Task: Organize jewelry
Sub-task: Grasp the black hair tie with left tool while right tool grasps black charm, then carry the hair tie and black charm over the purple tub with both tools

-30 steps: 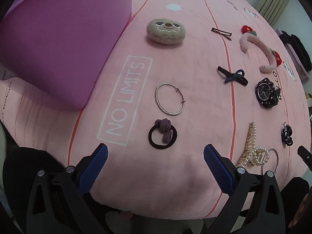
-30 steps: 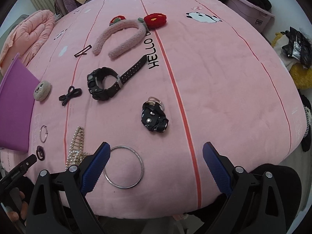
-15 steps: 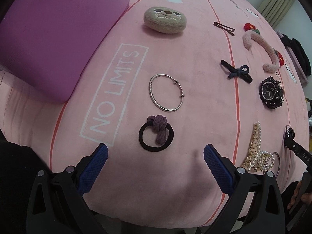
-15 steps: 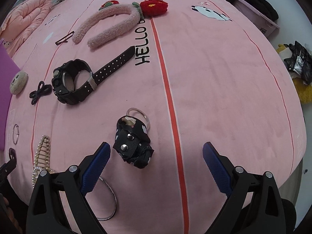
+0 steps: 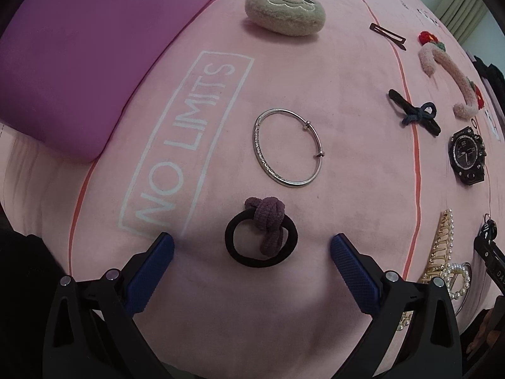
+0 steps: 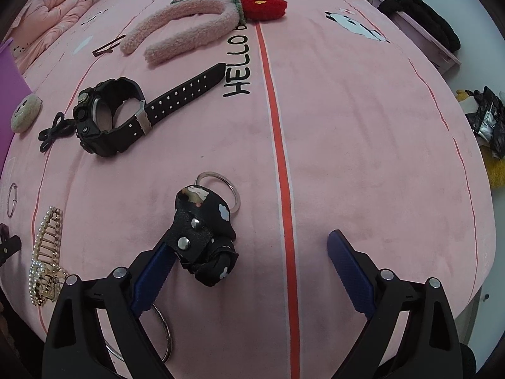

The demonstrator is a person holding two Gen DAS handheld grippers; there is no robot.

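Note:
Jewelry lies spread on a pink bedspread. My left gripper is open, its jaws either side of a black hair tie with a mauve knot. A silver bangle lies just beyond it. My right gripper is open; a black floral keychain pouch with a ring lies by its left fingertip. A black watch, a pink fuzzy headband, a pearl hair claw and a large silver ring lie around.
A purple box stands at the left of the bed. A beige plush clip, a brown snap clip and a dark bow tie lie further off. The bed's edge runs just under both grippers.
Both grippers have moved forward and lower over the bed. The hair tie now sits between the left jaws, and the keychain pouch now lies against the right gripper's left finger.

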